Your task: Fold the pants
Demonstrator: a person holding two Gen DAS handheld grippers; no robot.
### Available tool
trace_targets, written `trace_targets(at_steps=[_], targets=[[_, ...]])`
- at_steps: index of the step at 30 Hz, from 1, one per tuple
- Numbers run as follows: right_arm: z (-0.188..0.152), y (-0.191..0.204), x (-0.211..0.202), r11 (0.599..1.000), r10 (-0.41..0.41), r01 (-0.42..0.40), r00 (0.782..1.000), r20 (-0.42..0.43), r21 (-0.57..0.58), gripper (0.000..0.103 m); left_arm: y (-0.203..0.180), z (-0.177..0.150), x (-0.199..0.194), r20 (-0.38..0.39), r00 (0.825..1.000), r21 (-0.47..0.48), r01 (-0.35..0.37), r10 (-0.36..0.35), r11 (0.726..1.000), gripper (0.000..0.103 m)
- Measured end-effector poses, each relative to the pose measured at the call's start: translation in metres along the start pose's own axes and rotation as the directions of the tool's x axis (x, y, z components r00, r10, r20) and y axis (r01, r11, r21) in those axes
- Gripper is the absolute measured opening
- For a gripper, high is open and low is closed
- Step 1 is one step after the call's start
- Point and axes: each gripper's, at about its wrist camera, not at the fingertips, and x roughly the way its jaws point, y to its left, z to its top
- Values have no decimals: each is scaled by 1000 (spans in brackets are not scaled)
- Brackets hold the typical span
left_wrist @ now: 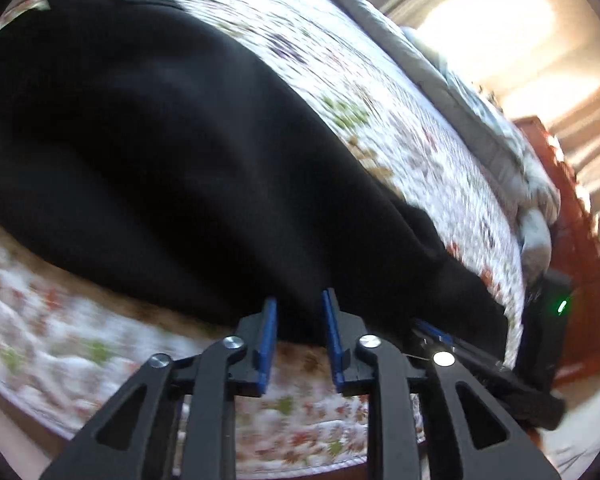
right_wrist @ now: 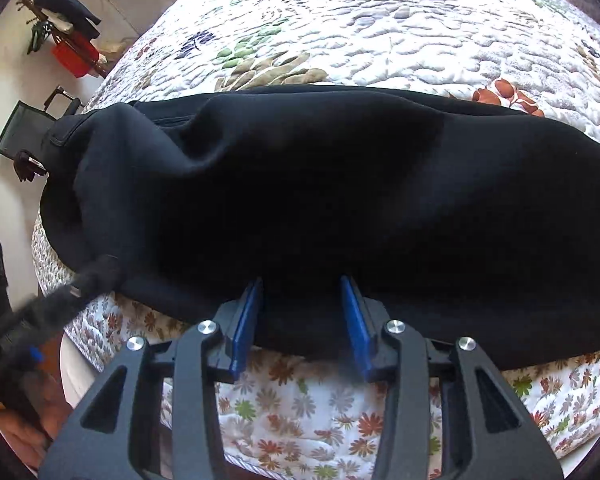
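Pants (right_wrist: 300,200) lie black across mid-frame on the floral quilt (right_wrist: 340,28), near edge between the parted blue pads of right gripper (right_wrist: 302,316) and left gripper (left_wrist: 300,332), neither pinching, bare quilt below.

Black pants (right_wrist: 300,200) on floral quilt (right_wrist: 340,32), right tongs (right_wrist: 302,312) parted at hem.

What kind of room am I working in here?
Most likely a bedroom: black pants lie on a bed with a floral quilt, a rolled grey blanket along its far edge, and a coat stand by the wall.
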Motion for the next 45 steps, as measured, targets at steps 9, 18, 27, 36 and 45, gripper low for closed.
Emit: trace_targets(at_steps=[9, 18, 27, 36, 45], targets=[[-1, 3, -1, 1000, -15, 15, 1000, 10, -11, 42, 97, 92, -28, 55, 998, -265, 18, -3, 964, 51], [-3, -3, -1, 1000, -1, 1, 1000, 6, 4, 42, 112, 126, -27, 53, 999, -287, 9, 6, 958, 18], [0, -4, -1, 1000, 2, -2, 1000, -9, 21, 42, 87, 88, -84, 255, 965, -183, -20, 68, 983, 4], [1, 6, 2, 1000, -6, 6, 1000, -9, -15, 57, 121, 31, -86, 227, 963, -244, -90, 147, 966, 4], [0, 13, 4, 999, -36, 36, 999, 4, -41, 59, 158, 84, -89, 188, 974, -335, -59, 128, 940, 52]])
